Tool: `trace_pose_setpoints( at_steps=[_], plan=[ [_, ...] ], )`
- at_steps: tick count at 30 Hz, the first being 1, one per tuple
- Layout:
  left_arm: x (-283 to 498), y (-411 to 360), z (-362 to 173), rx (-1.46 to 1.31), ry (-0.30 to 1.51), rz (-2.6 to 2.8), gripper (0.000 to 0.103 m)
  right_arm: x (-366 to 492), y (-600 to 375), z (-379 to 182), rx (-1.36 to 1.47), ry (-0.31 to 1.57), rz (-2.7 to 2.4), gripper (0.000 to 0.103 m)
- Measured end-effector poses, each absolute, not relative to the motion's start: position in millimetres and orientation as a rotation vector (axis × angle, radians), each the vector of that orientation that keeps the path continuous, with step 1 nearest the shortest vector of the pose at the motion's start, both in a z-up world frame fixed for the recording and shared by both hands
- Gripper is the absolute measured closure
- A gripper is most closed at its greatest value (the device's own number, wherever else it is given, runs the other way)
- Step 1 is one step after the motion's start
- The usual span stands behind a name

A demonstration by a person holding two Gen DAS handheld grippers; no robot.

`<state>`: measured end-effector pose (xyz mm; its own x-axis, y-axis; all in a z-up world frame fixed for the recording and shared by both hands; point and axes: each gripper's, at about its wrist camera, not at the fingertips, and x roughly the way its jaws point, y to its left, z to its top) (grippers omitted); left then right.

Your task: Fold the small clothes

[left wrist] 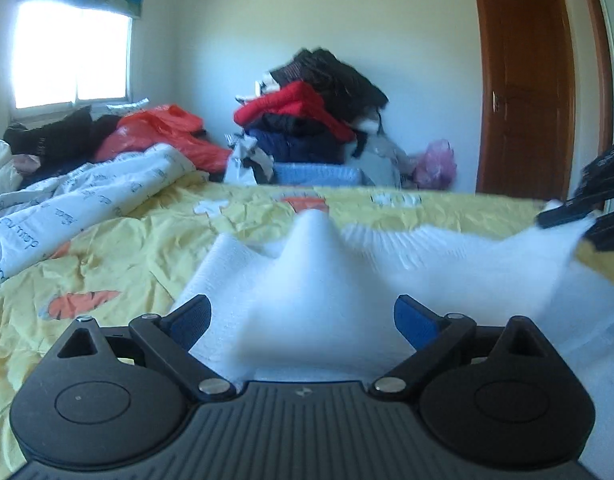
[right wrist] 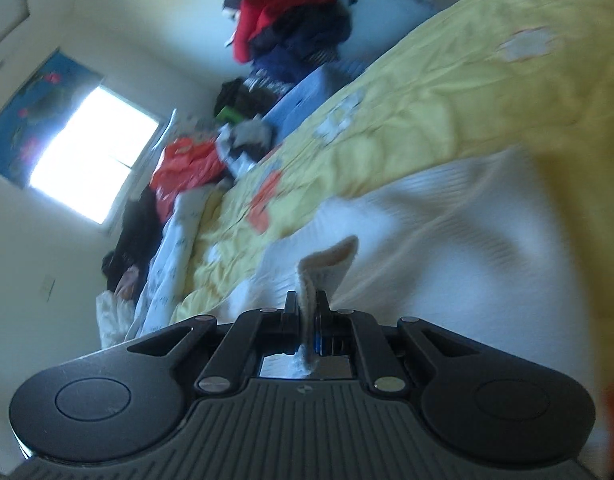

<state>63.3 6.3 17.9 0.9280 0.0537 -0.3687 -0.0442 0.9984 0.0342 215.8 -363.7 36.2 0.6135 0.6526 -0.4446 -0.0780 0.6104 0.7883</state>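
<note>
A white knit garment (left wrist: 347, 264) lies on the yellow bedsheet (left wrist: 119, 248), bunched into a peak in the middle. My left gripper (left wrist: 303, 320) is open, its blue-padded fingers either side of the white fabric. The right gripper (left wrist: 579, 204) shows at the right edge, holding the garment's corner lifted. In the right wrist view, which is tilted, my right gripper (right wrist: 307, 308) is shut on an edge of the white garment (right wrist: 447, 248), with a fold of fabric sticking out past the fingertips.
A white printed quilt (left wrist: 67, 208) is rumpled at the bed's left. Red and black clothes (left wrist: 155, 132) lie beyond it. A tall pile of clothes (left wrist: 315, 112) stands past the far bed edge. A brown door (left wrist: 527, 92) is on the right.
</note>
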Motion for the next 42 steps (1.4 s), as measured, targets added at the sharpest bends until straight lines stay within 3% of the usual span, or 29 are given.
trace_pose_setpoints(
  at_steps=[12,25,26,27,30,33,35,38,40,42],
  plan=[
    [80.6,17.3,10.1,-0.04,0.519,0.03,0.004,194.8,-400.5,-4.2,0.814,0.826,0.36,0.092],
    [85.4,15.1,8.1,-0.026,0.553,0.022,0.004,194.5,-407.9,-15.4,0.787,0.817,0.314,0.095],
    [86.0,14.8,9.2,-0.02,0.556,0.023,0.004,193.1,-407.9,-14.7,0.795,0.813,0.314,0.095],
    [86.3,14.3,11.2,-0.011,0.557,0.02,0.004,191.6,-407.4,-12.6,0.797,0.811,0.313,0.084],
    [88.9,11.6,25.9,0.051,0.538,-0.006,0.004,179.9,-400.8,9.9,0.686,0.76,0.237,0.083],
    [106.5,12.6,41.2,0.056,0.526,-0.031,0.004,159.3,-380.7,43.1,0.493,0.599,0.162,0.075],
    [128.1,10.1,44.3,0.049,0.558,-0.046,0.004,161.2,-359.4,52.2,0.447,0.603,0.243,0.074],
    [165.6,2.1,35.6,0.047,0.666,-0.071,0.004,176.9,-322.7,46.9,0.342,0.664,0.302,0.067],
    [183.5,0.3,20.7,0.045,0.752,-0.053,0.004,188.7,-305.3,29.1,0.275,0.715,0.272,0.067],
    [183.2,2.3,7.5,0.048,0.723,-0.045,0.0,189.4,-296.1,8.9,0.199,0.691,0.264,0.07]
  ],
)
